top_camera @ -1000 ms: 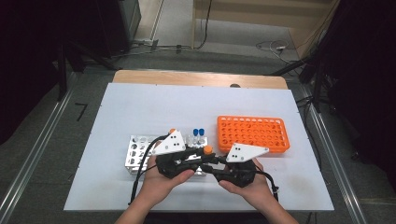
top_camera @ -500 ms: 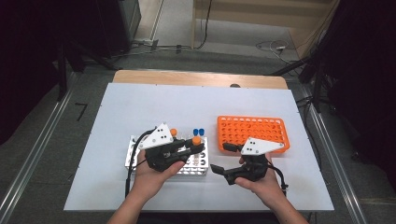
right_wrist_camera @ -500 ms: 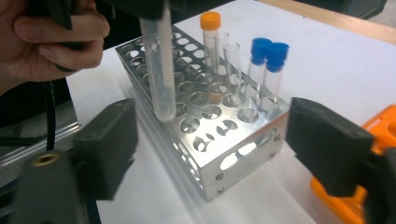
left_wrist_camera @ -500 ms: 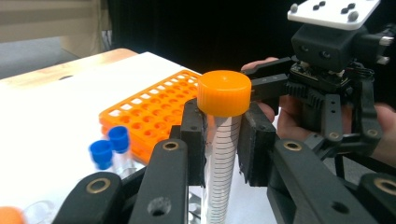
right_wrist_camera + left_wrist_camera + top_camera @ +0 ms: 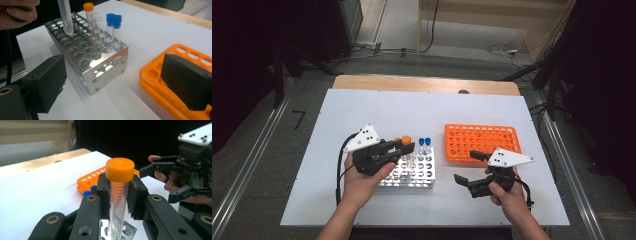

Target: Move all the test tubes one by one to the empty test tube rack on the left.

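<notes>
While above rack (image 5: 412,172); left gripper (image 5: 119,195) upright

Lighting's pretty even from overhead, so the white table (image 5: 362,110) comes out bright while everything beyond its far edge drops into near-black. Shadows are soft and short, just a faint one hugging the metal rack (image 5: 100,62). That rack throws glare off its shiny front face in the right gripper view. The high view is soft and a bit grainy. In the left gripper view the orange-capped tube (image 5: 119,185) is sharp, but the table behind it goes blurry. Right gripper view's own jaw pads close to the lens are out of focus too.
</notes>
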A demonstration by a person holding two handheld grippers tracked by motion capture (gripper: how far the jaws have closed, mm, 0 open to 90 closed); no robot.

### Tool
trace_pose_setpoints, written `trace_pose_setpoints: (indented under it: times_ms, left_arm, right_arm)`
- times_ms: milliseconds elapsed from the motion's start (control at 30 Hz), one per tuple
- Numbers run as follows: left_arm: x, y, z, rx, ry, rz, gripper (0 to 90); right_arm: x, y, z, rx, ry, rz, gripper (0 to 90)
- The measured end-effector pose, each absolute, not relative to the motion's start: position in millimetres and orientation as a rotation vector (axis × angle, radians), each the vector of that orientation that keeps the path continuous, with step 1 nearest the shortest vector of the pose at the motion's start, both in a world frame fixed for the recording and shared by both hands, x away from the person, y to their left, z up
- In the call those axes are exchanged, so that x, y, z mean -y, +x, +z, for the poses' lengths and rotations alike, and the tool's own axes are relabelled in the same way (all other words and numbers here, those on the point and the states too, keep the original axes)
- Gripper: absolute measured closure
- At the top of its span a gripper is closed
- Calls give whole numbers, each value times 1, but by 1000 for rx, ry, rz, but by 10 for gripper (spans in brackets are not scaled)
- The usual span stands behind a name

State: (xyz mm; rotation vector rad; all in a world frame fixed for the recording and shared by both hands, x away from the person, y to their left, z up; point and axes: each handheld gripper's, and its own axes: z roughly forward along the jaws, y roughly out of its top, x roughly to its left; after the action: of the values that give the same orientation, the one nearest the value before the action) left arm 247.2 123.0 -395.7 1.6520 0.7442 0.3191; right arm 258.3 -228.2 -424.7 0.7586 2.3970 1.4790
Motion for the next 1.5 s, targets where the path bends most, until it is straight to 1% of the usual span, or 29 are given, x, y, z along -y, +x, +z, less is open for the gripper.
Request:
trace_pose_setpoints:
  times_ms: [700, 900, 1233, 1500]
  left_arm:
    - [-165, 258, -394, -849, 1565, 413, 748]
    - [-173, 266, -399, -897, 1535, 466, 748]
    - [-170, 279, -421, -959, 1567, 501, 748]
    - [-164, 280, -428, -949, 1590, 524, 748]
  right_arm:
    - [297, 250, -441, -2309, 921, 1395, 52]
    - [314, 250, -448, -2297, 976, 1374, 53]
    - [328, 257, -453, -2258, 1041, 1361, 53]
    - [328, 258, -454, -2260, 1044, 1357, 53]
